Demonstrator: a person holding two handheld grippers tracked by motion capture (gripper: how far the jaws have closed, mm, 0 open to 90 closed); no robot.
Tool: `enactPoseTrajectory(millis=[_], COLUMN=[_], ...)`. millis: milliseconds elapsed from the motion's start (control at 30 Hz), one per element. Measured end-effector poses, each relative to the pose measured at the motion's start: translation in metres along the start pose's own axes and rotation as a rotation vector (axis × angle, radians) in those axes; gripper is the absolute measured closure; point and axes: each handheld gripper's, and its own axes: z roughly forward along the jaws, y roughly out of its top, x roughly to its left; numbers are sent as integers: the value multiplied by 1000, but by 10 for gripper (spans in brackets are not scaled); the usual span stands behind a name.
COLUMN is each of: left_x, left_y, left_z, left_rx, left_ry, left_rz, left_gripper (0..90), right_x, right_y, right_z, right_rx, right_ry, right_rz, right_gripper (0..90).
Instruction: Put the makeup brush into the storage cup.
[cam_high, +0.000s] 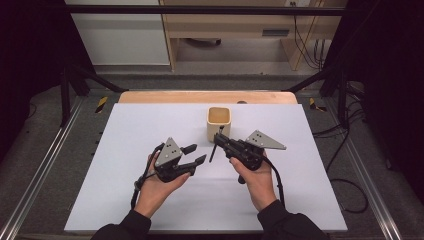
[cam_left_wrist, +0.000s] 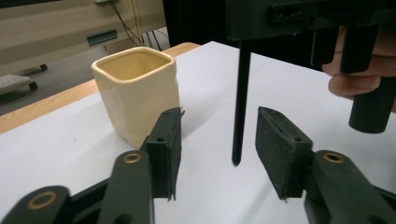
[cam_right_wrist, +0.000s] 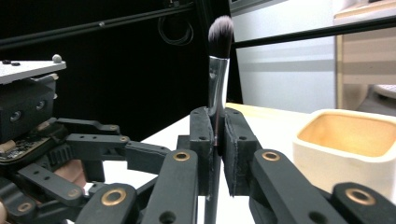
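Note:
A makeup brush (cam_right_wrist: 218, 60) stands upright with its dark bristles on top and its thin black handle (cam_left_wrist: 240, 102) pointing down. My right gripper (cam_right_wrist: 218, 135) is shut on the silver ferrule and holds the brush above the table, just in front of the cream square cup (cam_high: 219, 120). My left gripper (cam_left_wrist: 219, 144) is open. The handle's lower end hangs in the gap between its pads (cam_left_wrist: 280, 154) and touches neither of them. In the high view the left gripper (cam_high: 195, 154) points right toward the brush (cam_high: 213, 150), and the right gripper (cam_high: 218, 137) points left.
The cup (cam_left_wrist: 135, 88) is empty and sits left of the left gripper's jaws, close to one pad. A white sheet (cam_high: 125, 150) covers the wooden table (cam_high: 150, 96). Black frame bars and cables stand beyond the table's edges.

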Motion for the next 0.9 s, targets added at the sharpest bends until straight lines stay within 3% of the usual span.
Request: enactPoseTrajectory(millis=[67, 300, 500, 600, 700, 900], left_x=[2, 6, 14, 17, 19, 23], left_y=[-3, -12, -21, -25, -27, -33], left_z=[-3, -8, -12, -17, -19, -24], left_rx=[-2, 5, 14, -8, -2, -11], left_ry=[6, 29, 43, 74, 87, 116], left_rz=[-11, -7, -32, -70, -47, -38], left_gripper=[464, 384, 290, 215, 201, 146], right_x=[-1, -3, -5, -5, -6, -7], right_y=[1, 2, 5, 7, 9, 14], right_z=[-1, -3, -5, -7, -8, -11], right_rx=[1, 15, 20, 22, 27, 34], right_ry=[-6, -25, -35, -40, -47, -57], right_rz=[-25, -44, -65, -75, -89, -110], right_gripper=[834, 834, 834, 834, 834, 834])
